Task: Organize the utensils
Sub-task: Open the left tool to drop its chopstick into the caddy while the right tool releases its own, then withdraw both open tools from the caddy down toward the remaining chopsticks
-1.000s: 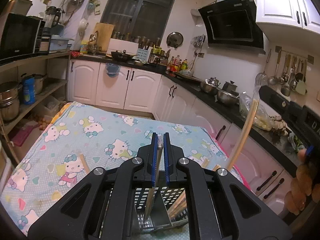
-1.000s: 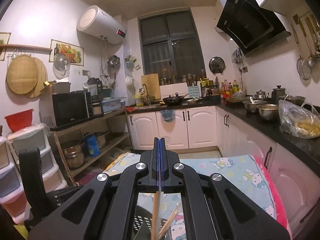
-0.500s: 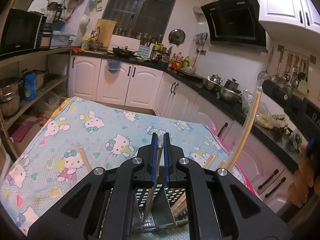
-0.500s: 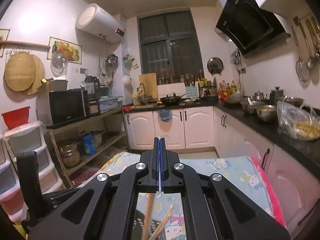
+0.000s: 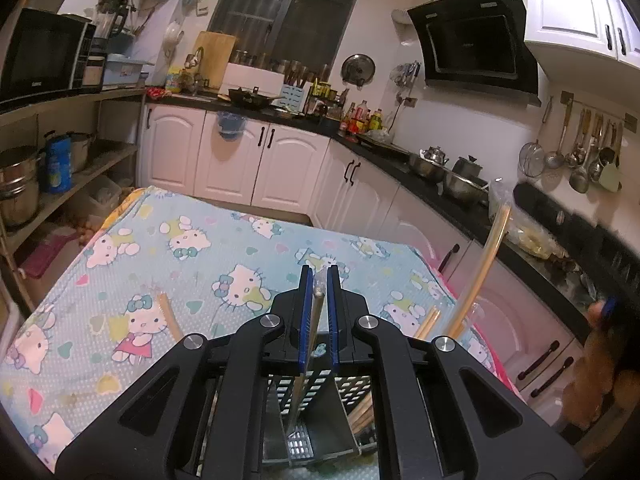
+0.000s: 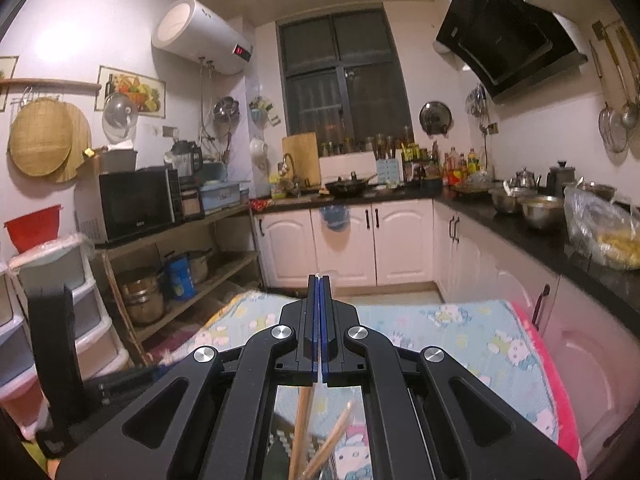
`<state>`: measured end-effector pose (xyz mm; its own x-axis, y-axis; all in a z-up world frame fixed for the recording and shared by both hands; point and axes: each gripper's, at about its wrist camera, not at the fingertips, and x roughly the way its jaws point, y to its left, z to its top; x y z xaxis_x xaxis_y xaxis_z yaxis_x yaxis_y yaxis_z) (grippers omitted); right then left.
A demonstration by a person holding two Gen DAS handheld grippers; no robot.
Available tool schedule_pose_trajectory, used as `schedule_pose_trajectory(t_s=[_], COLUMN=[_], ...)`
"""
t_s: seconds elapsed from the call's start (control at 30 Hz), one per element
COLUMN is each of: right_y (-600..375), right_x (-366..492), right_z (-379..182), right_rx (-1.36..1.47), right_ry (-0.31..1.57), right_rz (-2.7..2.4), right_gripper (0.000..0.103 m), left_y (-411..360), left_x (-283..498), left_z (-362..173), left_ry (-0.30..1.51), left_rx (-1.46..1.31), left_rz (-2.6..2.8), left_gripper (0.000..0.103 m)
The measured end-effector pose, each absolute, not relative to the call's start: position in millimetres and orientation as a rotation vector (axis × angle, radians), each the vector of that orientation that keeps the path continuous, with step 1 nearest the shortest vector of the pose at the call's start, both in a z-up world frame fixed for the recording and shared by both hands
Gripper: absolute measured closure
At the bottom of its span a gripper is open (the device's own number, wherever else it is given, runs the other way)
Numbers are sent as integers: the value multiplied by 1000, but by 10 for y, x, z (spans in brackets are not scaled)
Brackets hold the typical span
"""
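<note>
Left gripper [image 5: 319, 300] fingers clamp a metal utensil handle [image 5: 316, 312], probably a knife, over the black caddy [image 5: 316, 432]; right gripper [image 6: 319, 320] fingers pinch a chopstick [image 6: 301, 424].

Almost no writing can be read here. The water heater [image 6: 202, 36] on the wall has a small red display, but its digits are too blurred to read. The microwave [image 6: 136, 202] carries a small brand mark low on its door, and the range hood [image 5: 474, 46] has a faint logo on its glass; both are too small to read.
</note>
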<state>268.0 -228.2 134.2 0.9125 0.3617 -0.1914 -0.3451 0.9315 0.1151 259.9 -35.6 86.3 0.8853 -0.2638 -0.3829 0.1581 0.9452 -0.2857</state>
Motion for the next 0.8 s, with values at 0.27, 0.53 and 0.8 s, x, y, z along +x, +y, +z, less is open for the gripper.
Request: schedule_pose_trajectory(t_s=[0.27, 0.53, 0.8], right_y=[-2353, -2425, -2486], right_x=[2608, 2429, 2318], right_z=[1076, 971, 839], right_rx=[113, 114, 123], right_ry=[285, 308, 352], right_rz=[375, 376, 365], right_gripper=[102, 102, 101], left_y=[-351, -321, -198], left_x=[2607, 2503, 2332], left_z=[842, 801, 779], left_ry=[439, 445, 460], left_rx=[-255, -252, -265], left_rz=[-222, -221, -206], left_gripper=[94, 82, 68])
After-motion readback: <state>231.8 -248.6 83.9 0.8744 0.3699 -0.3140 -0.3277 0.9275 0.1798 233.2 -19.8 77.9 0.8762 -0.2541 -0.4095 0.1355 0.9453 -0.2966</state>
